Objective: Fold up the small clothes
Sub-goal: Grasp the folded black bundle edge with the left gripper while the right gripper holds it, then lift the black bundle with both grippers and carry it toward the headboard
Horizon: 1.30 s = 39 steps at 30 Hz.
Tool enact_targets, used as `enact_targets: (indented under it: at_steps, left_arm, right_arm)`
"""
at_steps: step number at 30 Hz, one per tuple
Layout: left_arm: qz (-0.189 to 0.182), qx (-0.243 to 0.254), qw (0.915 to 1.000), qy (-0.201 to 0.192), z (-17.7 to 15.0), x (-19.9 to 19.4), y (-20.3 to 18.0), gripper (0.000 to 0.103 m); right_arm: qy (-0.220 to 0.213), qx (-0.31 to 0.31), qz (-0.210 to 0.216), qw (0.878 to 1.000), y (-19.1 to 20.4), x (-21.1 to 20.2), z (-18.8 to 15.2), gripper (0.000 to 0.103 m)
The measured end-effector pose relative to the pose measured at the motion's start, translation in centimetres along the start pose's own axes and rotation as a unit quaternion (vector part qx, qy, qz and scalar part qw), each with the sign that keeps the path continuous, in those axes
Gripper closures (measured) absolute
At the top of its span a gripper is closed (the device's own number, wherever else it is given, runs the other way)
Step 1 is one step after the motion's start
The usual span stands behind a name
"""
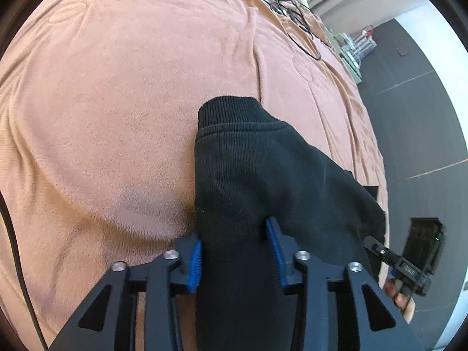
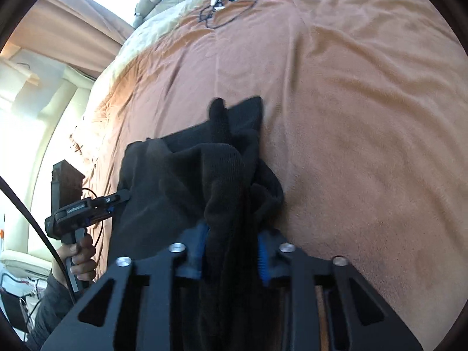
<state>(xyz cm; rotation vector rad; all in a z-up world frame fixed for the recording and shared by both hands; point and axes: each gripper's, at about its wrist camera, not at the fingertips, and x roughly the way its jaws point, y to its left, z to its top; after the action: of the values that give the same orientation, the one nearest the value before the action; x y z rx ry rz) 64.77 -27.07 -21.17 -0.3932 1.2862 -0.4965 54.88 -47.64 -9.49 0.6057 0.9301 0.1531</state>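
A small black knit garment (image 1: 263, 169) with a ribbed cuff lies on the orange-brown blanket (image 1: 117, 102). My left gripper (image 1: 237, 257) is shut on one end of it, with the cloth bunched between the blue pads (image 1: 195, 266). My right gripper (image 2: 232, 251) is shut on the other end of the same garment (image 2: 210, 169), which hangs in folds and drapes forward onto the blanket (image 2: 365, 131). Each gripper shows in the other's view: the right one at the far right (image 1: 380, 248), the left one at the left (image 2: 117, 199).
A tangle of black cables (image 1: 295, 14) lies at the far end of the bed, also in the right wrist view (image 2: 231, 3). The bed edge and dark floor (image 1: 418, 117) are to the right. A pale pillow and window (image 2: 87, 14) are to the left.
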Motion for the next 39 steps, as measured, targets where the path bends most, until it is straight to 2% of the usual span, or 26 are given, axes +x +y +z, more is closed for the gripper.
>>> enact_targets:
  at_steps: [2,4,13,22,31,39]
  left_arm:
    - [0.014,0.009,0.9998,-0.010,-0.3,-0.9,-0.7,0.082]
    - [0.012,0.017,0.9996,-0.018,-0.6,-1.9,-1.2,0.087]
    - [-0.007,0.051,0.9964,-0.067,-2.7,-9.7,-4.8,0.088]
    - [-0.023,0.076,0.9900,-0.117,-6.4,-18.5,-7.8,0.089]
    - [-0.037,0.084,0.9791,-0.182,-10.1,-28.2,-9.3,0.089]
    - [-0.032,0.090,0.9636,-0.250,-13.8,-38.1,-8.7,0.089]
  right_arm:
    - [-0.014,-0.011,-0.004,1.000,0.9,-1.2,-0.4,0.086]
    - [-0.027,-0.025,-0.008,0.999,2.1,-2.4,-0.7,0.087]
    - [-0.075,-0.078,-0.021,0.994,8.5,-8.6,-4.3,0.088]
    - [-0.123,-0.119,-0.004,0.985,13.2,-16.1,-8.0,0.089]
    - [-0.165,-0.172,0.023,0.971,18.4,-22.3,-12.2,0.089]
    - [-0.186,-0.228,0.054,0.954,23.9,-25.3,-15.6,0.089]
